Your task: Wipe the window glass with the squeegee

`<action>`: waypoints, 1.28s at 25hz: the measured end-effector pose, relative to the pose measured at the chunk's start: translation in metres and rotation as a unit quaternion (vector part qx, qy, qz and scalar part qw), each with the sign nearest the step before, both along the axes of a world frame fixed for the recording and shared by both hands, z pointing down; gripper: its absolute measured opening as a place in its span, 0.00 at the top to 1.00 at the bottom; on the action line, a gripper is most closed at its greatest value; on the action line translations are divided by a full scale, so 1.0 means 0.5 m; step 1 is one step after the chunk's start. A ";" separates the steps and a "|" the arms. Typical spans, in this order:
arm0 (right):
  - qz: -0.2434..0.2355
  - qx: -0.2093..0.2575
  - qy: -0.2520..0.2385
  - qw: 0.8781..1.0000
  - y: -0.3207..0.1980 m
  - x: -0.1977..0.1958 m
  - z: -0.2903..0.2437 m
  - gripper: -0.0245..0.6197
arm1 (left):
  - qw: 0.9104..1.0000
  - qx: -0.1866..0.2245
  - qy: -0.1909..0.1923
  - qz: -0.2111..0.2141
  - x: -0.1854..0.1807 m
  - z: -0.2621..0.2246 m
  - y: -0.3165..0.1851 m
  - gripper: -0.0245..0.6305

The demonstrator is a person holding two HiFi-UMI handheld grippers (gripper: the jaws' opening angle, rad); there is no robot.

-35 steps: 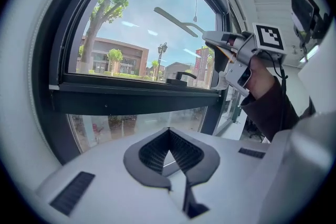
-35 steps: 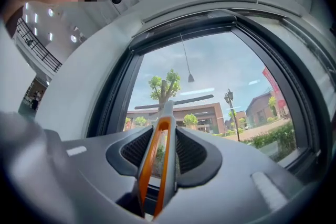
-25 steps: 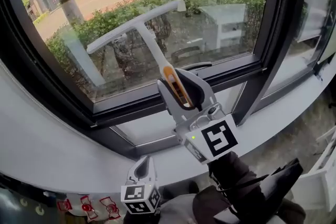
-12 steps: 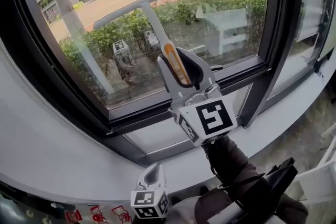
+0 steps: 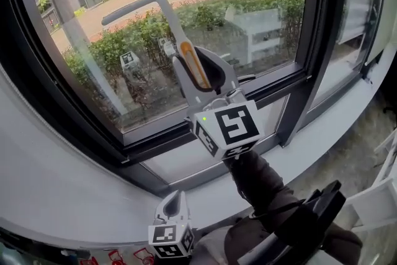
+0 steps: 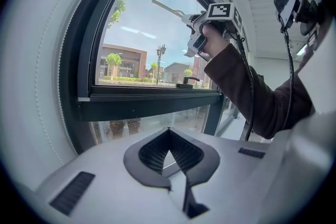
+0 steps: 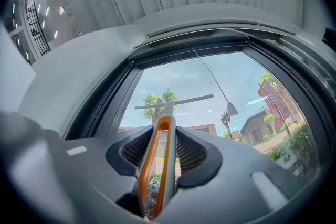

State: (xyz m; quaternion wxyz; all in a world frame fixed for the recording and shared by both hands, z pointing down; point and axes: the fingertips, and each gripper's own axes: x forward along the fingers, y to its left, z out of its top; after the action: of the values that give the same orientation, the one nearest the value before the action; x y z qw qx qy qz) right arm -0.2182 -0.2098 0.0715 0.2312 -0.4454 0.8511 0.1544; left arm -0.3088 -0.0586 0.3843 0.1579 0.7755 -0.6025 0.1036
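Left gripper (image 5: 175, 197) (image 6: 168, 131) hangs low at the near left, over the white sill (image 5: 93, 195), and its own view shows its ribbed pads closed tip to tip with nothing between them. That same view looks up and to the right and gives a side picture that no other view has: a hand (image 6: 210, 42) in a dark sleeve (image 6: 247, 86) lifts the right gripper (image 5: 197, 71) (image 7: 164, 136) up before the window glass (image 5: 260, 22) (image 6: 142, 34) (image 7: 220, 86), with the squeegee (image 5: 169, 15) (image 6: 168, 7) (image 7: 160, 160) standing out against the sky. From the head view the squeegee's orange-edged handle runs up and left out of the right gripper, and its T-shaped blade lies aslant across the upper left of the pane, over the hedge (image 5: 124, 40) outside. The right gripper's own view settles the grip: both pads are pressed on the handle, one on each side, and the blade shows far off, across the pane. Whether the blade touches the glass, no view makes plain. A latch (image 5: 245, 79) (image 6: 186, 81) sits on the dark window frame (image 5: 310, 40) to the right of the gripper. Compared with a second ago, the blade is higher on the pane and lies less steeply, the right gripper has gone up and a little left with it, and the left gripper is in much the same low place.
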 end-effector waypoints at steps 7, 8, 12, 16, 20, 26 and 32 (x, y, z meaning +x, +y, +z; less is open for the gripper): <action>-0.001 -0.022 -0.004 1.000 -0.023 -0.002 0.025 0.76 | 1.000 0.002 -0.003 0.001 -0.012 -0.003 0.000 0.96; -0.001 -0.026 -0.002 1.000 -0.028 -0.004 0.029 0.76 | 1.000 0.002 -0.003 0.002 -0.012 -0.003 0.000 0.96; 0.004 -0.028 0.005 1.000 -0.032 -0.008 0.036 0.76 | 1.000 -0.001 -0.004 0.001 -0.013 0.000 0.005 0.96; 0.006 -0.032 0.007 0.999 -0.030 -0.006 0.044 0.76 | 1.000 -0.002 -0.005 0.002 -0.009 0.000 0.011 0.96; 0.008 -0.038 0.012 0.999 -0.036 -0.007 0.060 0.76 | 1.000 -0.003 -0.005 0.001 -0.007 0.003 0.011 0.96; 0.010 -0.041 0.013 0.999 -0.039 -0.007 0.081 0.76 | 1.000 -0.007 -0.004 0.001 -0.009 0.011 0.009 0.96; 0.010 -0.046 0.014 0.999 -0.039 -0.005 0.097 0.76 | 1.000 -0.008 -0.005 0.001 -0.009 0.011 0.005 0.96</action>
State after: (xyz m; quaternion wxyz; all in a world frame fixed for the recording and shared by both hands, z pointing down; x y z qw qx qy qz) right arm -0.2205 -0.2292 0.1202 0.1971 -0.4616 0.8561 0.1235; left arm -0.3135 -0.0562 0.3896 0.1610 0.7746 -0.6013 0.1120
